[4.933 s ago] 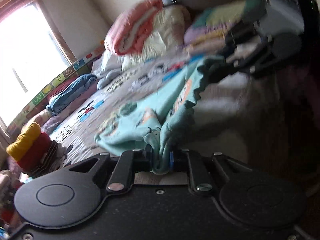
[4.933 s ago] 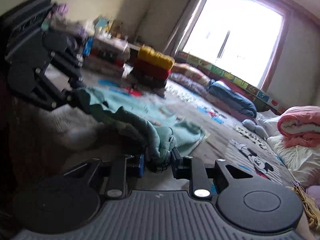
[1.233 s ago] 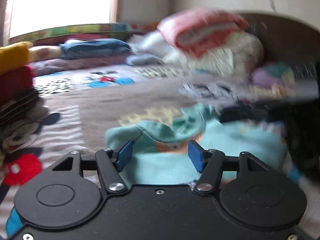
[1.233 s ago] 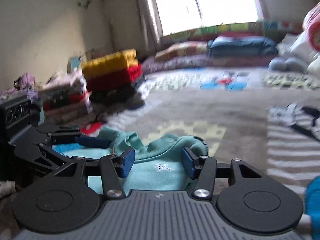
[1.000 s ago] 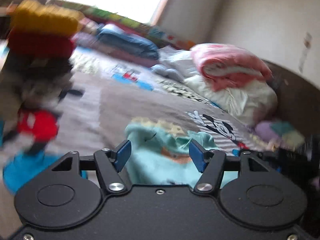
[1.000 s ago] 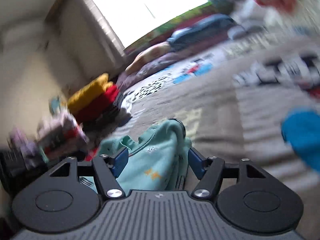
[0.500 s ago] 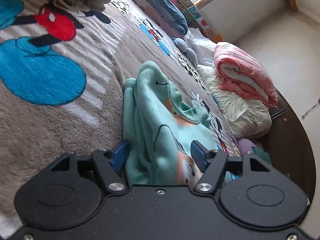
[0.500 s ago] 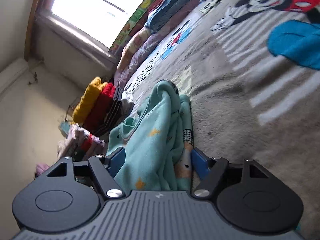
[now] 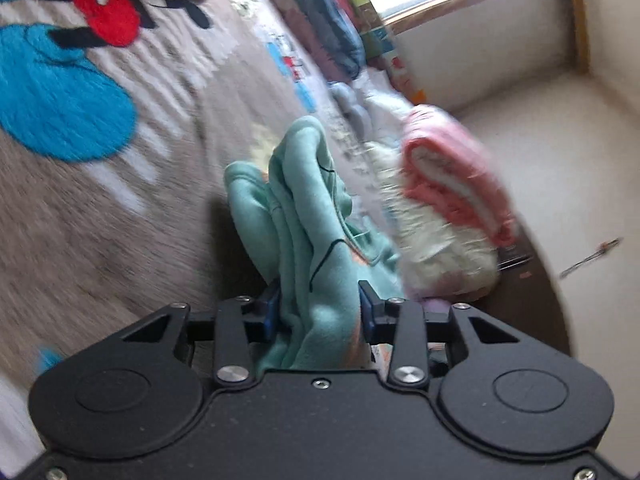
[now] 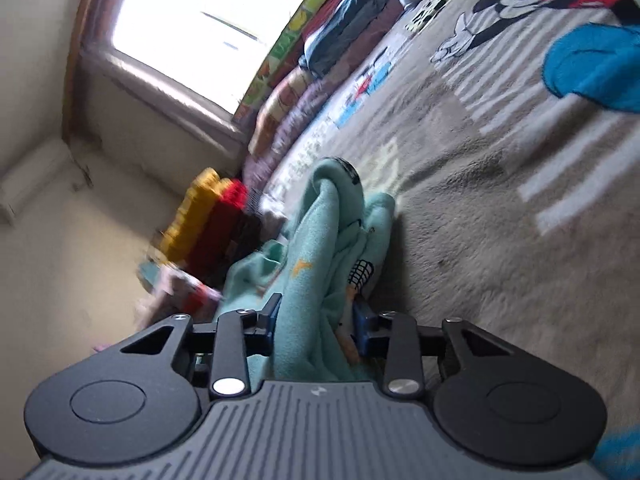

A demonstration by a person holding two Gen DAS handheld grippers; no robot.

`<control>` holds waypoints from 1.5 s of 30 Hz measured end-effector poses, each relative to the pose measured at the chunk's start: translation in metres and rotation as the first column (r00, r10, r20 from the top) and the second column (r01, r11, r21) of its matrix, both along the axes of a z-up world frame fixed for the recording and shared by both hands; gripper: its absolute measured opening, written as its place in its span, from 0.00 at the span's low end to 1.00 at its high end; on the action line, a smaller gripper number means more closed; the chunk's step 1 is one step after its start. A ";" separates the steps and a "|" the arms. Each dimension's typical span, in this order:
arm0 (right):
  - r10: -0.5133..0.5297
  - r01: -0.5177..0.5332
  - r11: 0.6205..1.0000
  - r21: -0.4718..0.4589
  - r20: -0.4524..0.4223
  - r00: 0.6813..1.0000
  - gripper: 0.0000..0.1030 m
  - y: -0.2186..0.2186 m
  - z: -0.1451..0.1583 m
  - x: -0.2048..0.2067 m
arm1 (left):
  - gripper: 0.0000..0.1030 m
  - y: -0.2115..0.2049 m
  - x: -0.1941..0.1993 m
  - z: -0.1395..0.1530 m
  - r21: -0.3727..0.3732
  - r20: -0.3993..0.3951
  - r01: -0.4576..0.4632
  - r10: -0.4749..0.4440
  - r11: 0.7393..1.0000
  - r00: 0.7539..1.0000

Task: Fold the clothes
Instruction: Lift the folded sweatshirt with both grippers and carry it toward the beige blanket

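Garment [image 9: 312, 240], teal, bunched on the blanket [image 9: 80, 208] — left gripper [image 9: 318, 312] and right gripper [image 10: 316, 320], wide open half a second ago, now both pinch a thick wad of it: regrasp made, next fold can likely begin.

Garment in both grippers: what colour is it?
Mint green garment with small orange and black printed motifs; clearest in the right wrist view.

Your left hand-held gripper [image 9: 320, 312] and right hand-held gripper [image 10: 316, 318] are both rolled sideways, each with its blue pads pinched on a bunch of cloth.
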State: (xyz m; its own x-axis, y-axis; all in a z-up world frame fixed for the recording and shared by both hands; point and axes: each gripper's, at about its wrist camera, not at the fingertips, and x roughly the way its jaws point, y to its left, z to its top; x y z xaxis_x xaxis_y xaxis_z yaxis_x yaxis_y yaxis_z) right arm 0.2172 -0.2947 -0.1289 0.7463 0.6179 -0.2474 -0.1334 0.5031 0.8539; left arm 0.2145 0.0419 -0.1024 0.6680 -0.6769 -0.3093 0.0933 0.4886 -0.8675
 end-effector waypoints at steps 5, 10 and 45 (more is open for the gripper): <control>-0.100 0.094 0.991 0.100 0.063 0.993 0.35 -0.035 0.021 -0.047 | 0.35 -0.049 -0.004 0.024 -0.024 0.066 0.112 -0.110 0.993 0.992; -0.271 0.247 0.956 0.157 0.150 0.951 0.35 -0.093 0.044 -0.101 | 0.35 -0.129 0.023 0.051 -0.058 0.154 0.306 -0.295 0.950 0.943; -0.941 0.981 0.174 -0.088 0.278 0.192 0.41 -0.275 0.034 -0.159 | 0.53 -0.464 0.118 0.076 0.377 0.448 0.550 -0.667 0.745 0.596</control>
State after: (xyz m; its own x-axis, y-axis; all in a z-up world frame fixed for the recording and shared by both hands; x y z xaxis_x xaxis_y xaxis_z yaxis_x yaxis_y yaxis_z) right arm 0.0581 -0.5695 -0.0946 0.7406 -0.6667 -0.0832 0.4971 0.4605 0.7354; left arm 0.3328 -0.4221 -0.0267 0.2065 -0.9564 -0.2066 0.8321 0.2828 -0.4772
